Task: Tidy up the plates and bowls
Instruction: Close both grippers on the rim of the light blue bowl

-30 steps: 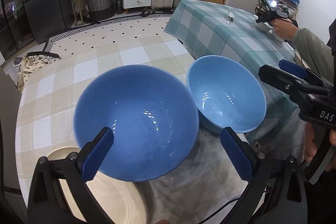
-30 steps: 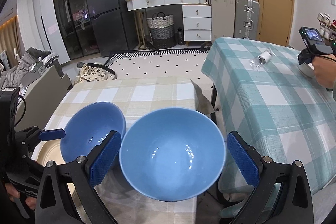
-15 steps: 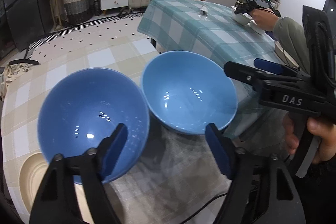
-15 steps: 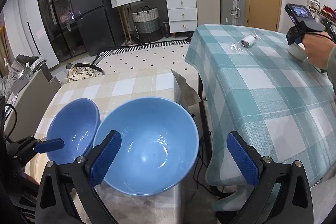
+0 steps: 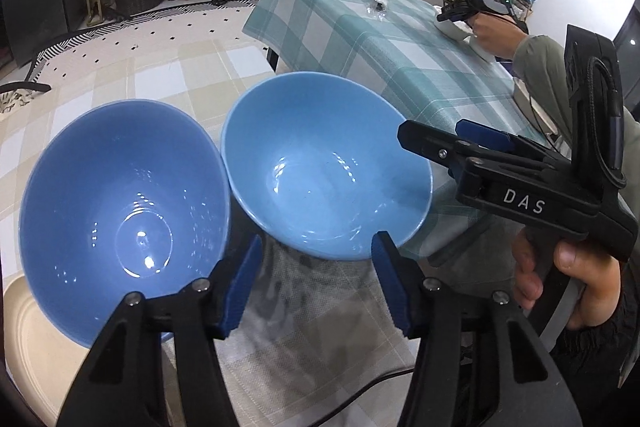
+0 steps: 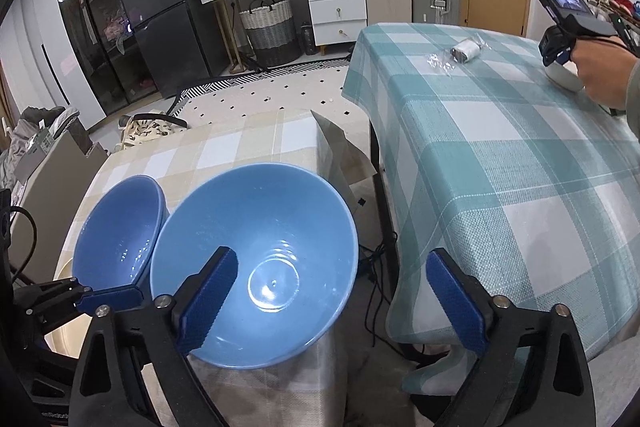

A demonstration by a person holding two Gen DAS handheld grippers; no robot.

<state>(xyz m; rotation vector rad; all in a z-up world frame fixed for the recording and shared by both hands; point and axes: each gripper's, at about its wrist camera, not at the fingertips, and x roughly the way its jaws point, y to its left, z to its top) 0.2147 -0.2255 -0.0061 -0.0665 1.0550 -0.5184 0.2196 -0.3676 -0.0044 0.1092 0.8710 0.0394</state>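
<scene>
On the worktop [image 5: 168,75] edge | dark bowl [image 5: 120,211] and light bowl [image 5: 324,167] touch rims, cream plate [image 5: 24,327] beneath | left tongs [image 5: 316,287] and right tongs [image 6: 332,303] apart, just narrowing, gripping nothing | risk: glazed rim slips (light bowl overhangs the edge), knocks neighbour.

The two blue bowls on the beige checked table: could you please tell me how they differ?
The darker bowl is a deeper blue; the lighter bowl is sky blue. The darker bowl overlaps a cream plate, while the lighter bowl sits at the table's edge nearest the teal cloth. Both are empty, upright, glossy and similar in shape, with rims touching or nearly so.
</scene>
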